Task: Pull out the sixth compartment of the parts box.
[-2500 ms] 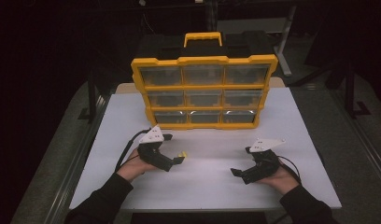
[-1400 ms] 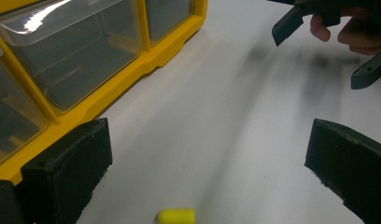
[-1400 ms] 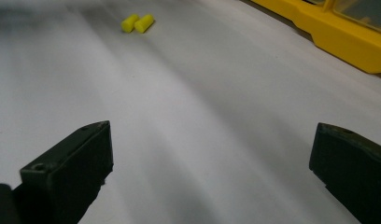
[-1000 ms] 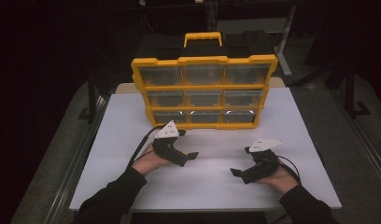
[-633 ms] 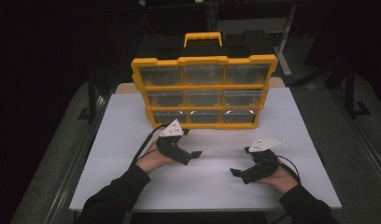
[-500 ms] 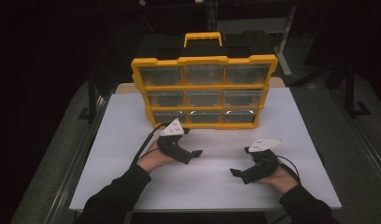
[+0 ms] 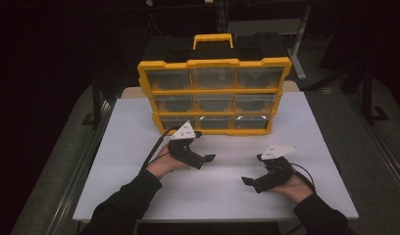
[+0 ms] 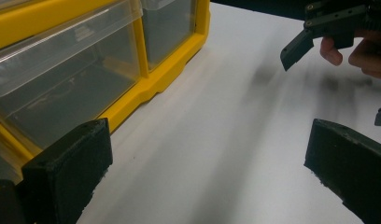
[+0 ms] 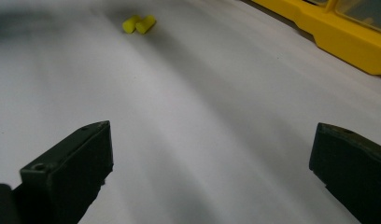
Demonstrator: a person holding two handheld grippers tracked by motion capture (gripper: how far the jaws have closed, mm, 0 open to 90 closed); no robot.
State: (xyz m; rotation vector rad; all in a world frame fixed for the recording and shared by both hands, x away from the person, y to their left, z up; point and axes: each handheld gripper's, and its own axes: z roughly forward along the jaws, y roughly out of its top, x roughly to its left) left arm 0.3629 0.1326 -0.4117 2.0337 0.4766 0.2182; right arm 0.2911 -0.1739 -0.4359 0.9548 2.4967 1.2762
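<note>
Jaws on both grippers are standing wide apart, gripping nothing: left gripper [image 7: 197,157] is hovering just before the yellow drawer organizer [image 7: 215,95], right gripper [image 7: 259,180] near the bench [image 7: 311,142] front, two yellow earplugs [image 9: 139,24] lying ahead.

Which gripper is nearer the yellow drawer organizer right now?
Left. The left gripper sits just before the yellow drawer organizer, below its bottom row; the right gripper is farther back, near the table's front.
</note>
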